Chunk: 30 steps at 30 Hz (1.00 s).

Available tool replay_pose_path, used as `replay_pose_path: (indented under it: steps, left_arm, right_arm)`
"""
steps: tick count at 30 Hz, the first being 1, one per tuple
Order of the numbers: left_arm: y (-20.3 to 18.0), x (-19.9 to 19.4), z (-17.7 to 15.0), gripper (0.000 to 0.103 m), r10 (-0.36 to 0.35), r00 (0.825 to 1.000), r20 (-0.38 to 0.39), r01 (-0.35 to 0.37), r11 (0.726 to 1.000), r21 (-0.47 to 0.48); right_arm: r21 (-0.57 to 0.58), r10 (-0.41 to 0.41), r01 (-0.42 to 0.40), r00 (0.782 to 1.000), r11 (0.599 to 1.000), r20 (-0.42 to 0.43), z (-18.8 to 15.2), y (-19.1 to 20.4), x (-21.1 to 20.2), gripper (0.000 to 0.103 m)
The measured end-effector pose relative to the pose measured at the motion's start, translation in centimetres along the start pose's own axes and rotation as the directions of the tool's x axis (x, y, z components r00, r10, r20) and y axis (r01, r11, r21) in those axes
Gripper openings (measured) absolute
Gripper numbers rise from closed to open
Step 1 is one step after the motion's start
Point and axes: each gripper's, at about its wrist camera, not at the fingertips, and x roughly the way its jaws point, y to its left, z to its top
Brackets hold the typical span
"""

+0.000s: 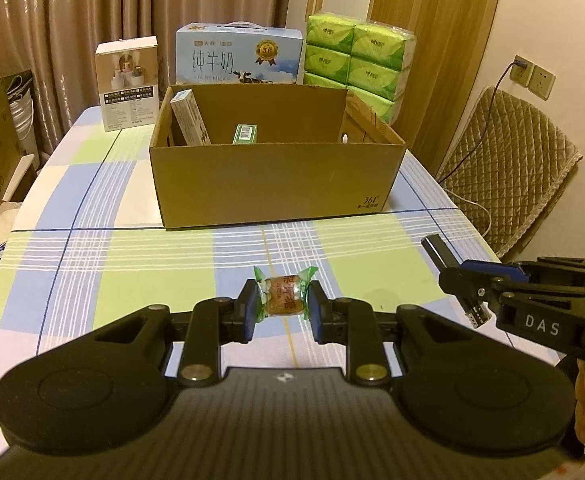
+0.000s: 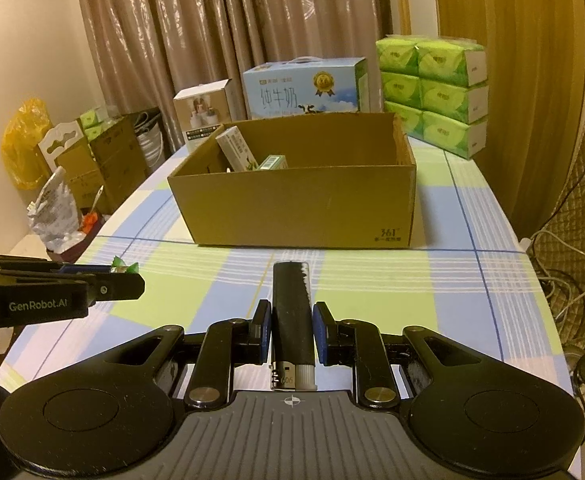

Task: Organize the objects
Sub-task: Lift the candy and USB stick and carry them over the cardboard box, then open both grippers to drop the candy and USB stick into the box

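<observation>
My left gripper is shut on a green-wrapped candy and holds it above the checked tablecloth, in front of an open cardboard box. My right gripper is shut on a black lighter that points toward the same box. In the left wrist view the right gripper shows at the right with the lighter. In the right wrist view the left gripper shows at the left with the candy wrapper. The box holds a small white carton and a green pack.
Behind the box stand a blue milk carton case, a white product box and stacked green tissue packs. A padded chair is at the right table edge. Boxes and bags crowd the floor at the left.
</observation>
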Motion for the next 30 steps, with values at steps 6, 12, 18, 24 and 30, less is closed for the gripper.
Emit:
replay_pose_path:
  steps: [6,12,18,24,30]
  left_arm:
    - [0.0,-0.5,0.3,0.021,-0.005,1.000,0.005,0.005,1.000,-0.001]
    - [0.4,-0.3,1.9,0.021,-0.006,1.000,0.014,0.005,1.000,0.024]
    - [1.5,0.7,4.5,0.021,-0.002,1.000,0.017,0.002,0.999,0.044]
    - [3.2,2.2,8.0,0.021,-0.004,1.000,0.021,0.003,0.998,0.061]
    - [4.6,4.1,12.5,0.021,-0.018,1.000,0.015,0.017,0.996,0.082]
  right_arm:
    - [-0.007,-0.004,0.004,1.000,1.000,-0.002,0.2,-0.1,-0.2,0.019]
    - [-0.017,-0.005,0.005,1.000,1.000,-0.002,1.6,-0.7,0.1,0.019]
    - [-0.028,-0.005,0.005,1.000,1.000,0.001,4.6,-1.8,1.3,0.019]
    - [-0.050,0.005,-0.004,1.000,0.999,0.014,8.3,-2.4,2.9,0.019]
    - [-0.062,0.011,-0.009,0.999,0.998,0.031,13.4,-3.2,5.4,0.019]
